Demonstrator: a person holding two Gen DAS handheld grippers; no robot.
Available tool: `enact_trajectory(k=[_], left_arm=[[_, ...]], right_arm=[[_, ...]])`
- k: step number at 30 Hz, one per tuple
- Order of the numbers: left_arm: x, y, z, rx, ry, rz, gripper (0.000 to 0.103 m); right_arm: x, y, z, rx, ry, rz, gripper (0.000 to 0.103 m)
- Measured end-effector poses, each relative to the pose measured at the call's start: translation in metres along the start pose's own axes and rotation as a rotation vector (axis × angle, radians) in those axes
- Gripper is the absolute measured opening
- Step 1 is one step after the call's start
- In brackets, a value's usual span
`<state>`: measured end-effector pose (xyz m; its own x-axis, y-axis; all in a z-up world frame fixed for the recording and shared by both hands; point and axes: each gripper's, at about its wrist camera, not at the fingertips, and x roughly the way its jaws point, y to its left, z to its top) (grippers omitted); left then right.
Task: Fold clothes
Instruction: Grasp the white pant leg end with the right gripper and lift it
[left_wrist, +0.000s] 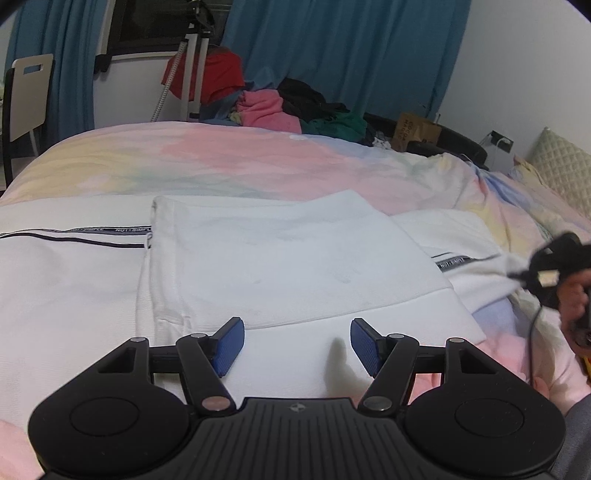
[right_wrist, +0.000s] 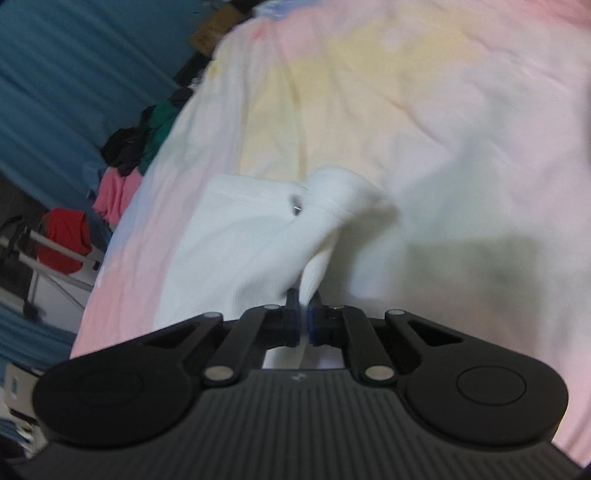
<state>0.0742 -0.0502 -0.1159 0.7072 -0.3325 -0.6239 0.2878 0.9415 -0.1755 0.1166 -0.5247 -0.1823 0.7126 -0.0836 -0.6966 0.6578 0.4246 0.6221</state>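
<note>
From the left wrist camera, my left gripper (left_wrist: 297, 345) hovers with jaws spread wide over the white garment (left_wrist: 280, 258), partly folded on the pastel bedspread (left_wrist: 221, 158). From the right wrist camera, my right gripper (right_wrist: 303, 321) pinches a lifted corner of that cloth; I judge a fold is under way, the corner next needing laying across the panel.

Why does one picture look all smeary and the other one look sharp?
Right wrist view: smeared by motion, so the pastel bedspread and the white garment pinched in the right claw look soft, with a blurry dark shadow beside the cloth. Left wrist view: mostly sharp, with the open left claw crisp; only the far right edge is blurred, and the fisheye lens bends the bed into a curve.
</note>
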Motion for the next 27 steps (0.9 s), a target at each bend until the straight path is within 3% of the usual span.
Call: enact_trajectory(k=[4, 9, 10, 11, 13, 14, 19, 22, 24, 25, 26, 27], left_arm=[[-0.004, 0.001, 0.003, -0.005, -0.006, 0.004, 0.066], [-0.007, 0.003, 0.004, -0.017, -0.014, 0.004, 0.066], [-0.008, 0.004, 0.005, -0.022, -0.016, 0.003, 0.066], [-0.009, 0.005, 0.006, -0.027, -0.02, 0.001, 0.066], [-0.011, 0.006, 0.007, -0.033, -0.03, 0.001, 0.066], [-0.011, 0.006, 0.008, -0.03, -0.035, 0.011, 0.066], [-0.008, 0.006, 0.011, -0.005, -0.051, 0.069, 0.067], [-0.005, 0.009, 0.013, -0.016, -0.048, 0.092, 0.067], [-0.006, 0.012, 0.015, -0.033, -0.053, 0.095, 0.067], [-0.008, 0.013, 0.016, -0.038, -0.058, 0.099, 0.067], [-0.01, 0.015, 0.017, -0.042, -0.064, 0.104, 0.067], [-0.013, 0.016, 0.019, -0.046, -0.07, 0.108, 0.067]], right_arm=[[-0.004, -0.02, -0.003, 0.124, 0.033, 0.018, 0.007], [-0.013, -0.027, -0.01, 0.243, 0.015, 0.022, 0.013], [-0.016, -0.03, -0.011, 0.265, 0.006, 0.041, 0.023], [-0.019, -0.031, -0.012, 0.279, -0.001, 0.056, 0.045], [-0.021, -0.033, -0.012, 0.299, -0.018, 0.086, 0.075], [-0.018, -0.033, -0.01, 0.295, -0.023, 0.089, 0.076], [0.019, -0.028, 0.002, 0.282, 0.019, 0.096, 0.077], [0.039, -0.017, 0.013, 0.126, -0.029, 0.107, 0.076], [0.043, -0.008, 0.014, 0.018, -0.071, 0.078, 0.059], [0.042, -0.003, 0.014, -0.026, -0.086, 0.056, 0.032], [0.039, 0.002, 0.012, -0.067, -0.101, 0.029, 0.018], [0.034, 0.006, 0.012, -0.096, -0.121, 0.02, 0.017]])
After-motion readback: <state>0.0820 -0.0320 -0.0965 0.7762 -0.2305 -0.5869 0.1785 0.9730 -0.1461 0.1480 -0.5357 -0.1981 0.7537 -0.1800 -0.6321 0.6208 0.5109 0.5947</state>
